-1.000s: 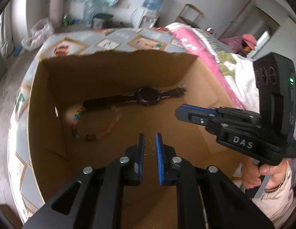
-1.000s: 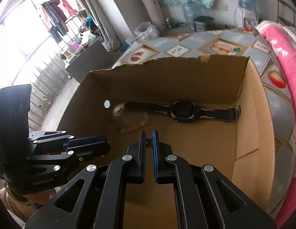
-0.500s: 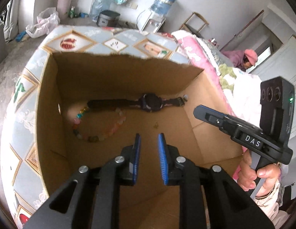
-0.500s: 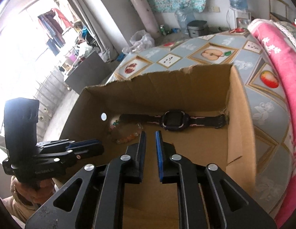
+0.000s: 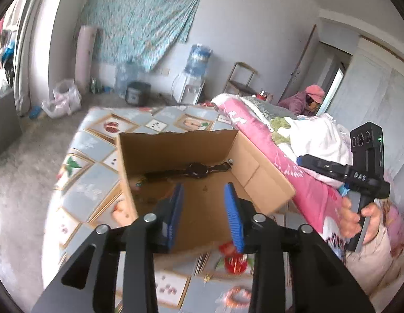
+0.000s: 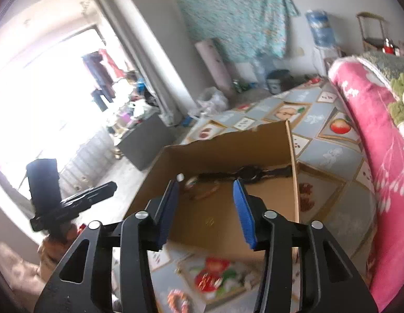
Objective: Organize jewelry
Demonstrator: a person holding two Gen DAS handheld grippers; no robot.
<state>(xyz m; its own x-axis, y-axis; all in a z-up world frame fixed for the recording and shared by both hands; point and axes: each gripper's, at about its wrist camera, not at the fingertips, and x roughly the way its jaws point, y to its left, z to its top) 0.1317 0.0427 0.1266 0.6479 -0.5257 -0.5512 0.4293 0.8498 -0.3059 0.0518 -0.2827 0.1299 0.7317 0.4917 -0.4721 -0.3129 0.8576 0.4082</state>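
An open cardboard box (image 5: 264, 182) (image 6: 228, 154) sits on a fruit-patterned sheet. On its floor lie a black watch (image 5: 196, 169) (image 6: 251, 173), a bead bracelet (image 5: 139, 182) (image 6: 204, 194) and a small gold earring (image 5: 205, 188) (image 6: 209, 220). My left gripper (image 5: 204, 190) hovers above the box's near side, its jaws opening with nothing between them. My right gripper (image 6: 205, 185) hangs likewise over the box, jaws opening and empty. Each shows in the other's view: the right gripper (image 5: 302, 160) at the right, the left gripper (image 6: 112, 186) at the left.
A coral bead bracelet (image 5: 237, 296) (image 6: 178, 301) and a small gold piece (image 5: 207, 277) lie on the sheet in front of the box. A pink blanket (image 5: 293, 172) (image 6: 379, 140) piles up on the right. A person in a pink cap (image 5: 310, 99) sits behind it.
Both grippers have drawn back and up out of the box while their jaws spread. The small gold earrings they pinched a second ago now lie on the box floor.
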